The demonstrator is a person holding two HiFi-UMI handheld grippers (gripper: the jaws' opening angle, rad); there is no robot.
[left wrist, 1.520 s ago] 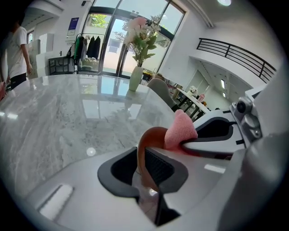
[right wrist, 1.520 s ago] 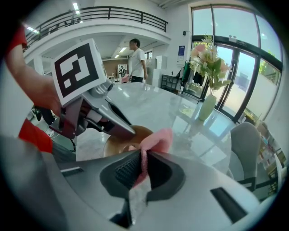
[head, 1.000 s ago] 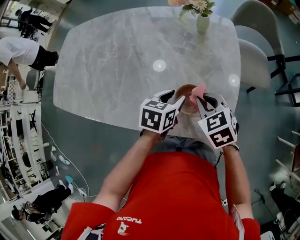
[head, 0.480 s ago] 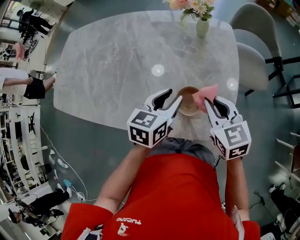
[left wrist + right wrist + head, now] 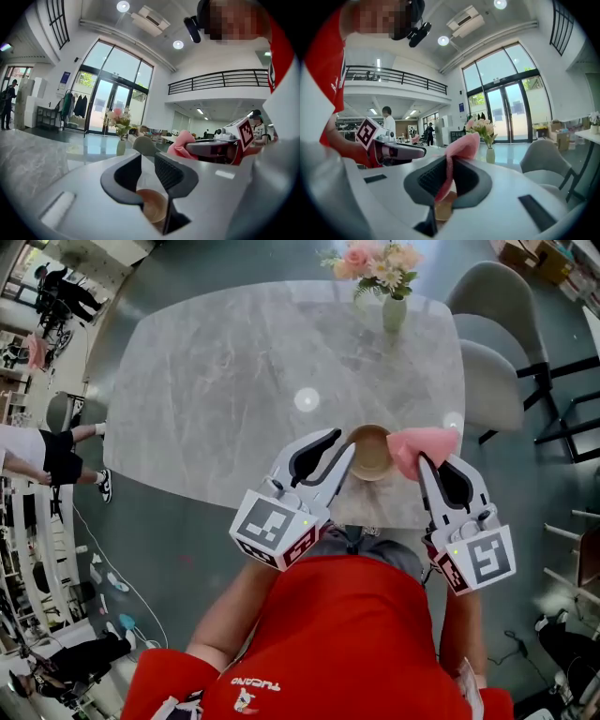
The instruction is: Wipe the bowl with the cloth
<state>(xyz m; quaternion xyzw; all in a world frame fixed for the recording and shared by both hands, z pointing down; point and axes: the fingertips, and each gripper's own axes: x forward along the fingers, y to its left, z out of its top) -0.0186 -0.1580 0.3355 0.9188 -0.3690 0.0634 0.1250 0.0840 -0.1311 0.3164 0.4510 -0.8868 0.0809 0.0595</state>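
A small tan bowl [image 5: 369, 452] stands near the front edge of the grey marble table [image 5: 234, 371]. My left gripper [image 5: 343, 442] sits just left of the bowl, its tips by the rim. Its jaws are closing, and the gap between the pads holds nothing. In the left gripper view the bowl [image 5: 152, 206] shows below the left gripper [image 5: 147, 163]. My right gripper [image 5: 421, 459] is shut on a pink cloth [image 5: 422, 445], which hangs just right of the bowl. In the right gripper view the cloth [image 5: 457, 157] stands up between the pads of the right gripper [image 5: 449, 172].
A vase of flowers [image 5: 392, 298] stands at the table's far edge. Two pale chairs [image 5: 494, 371] stand at the right side. The person's red shirt [image 5: 347, 634] fills the lower view. People stand on the floor at far left [image 5: 42, 451].
Both grippers have drawn back toward the person. The cloth has come off the bowl to its right side. The left jaws stand narrower than before.
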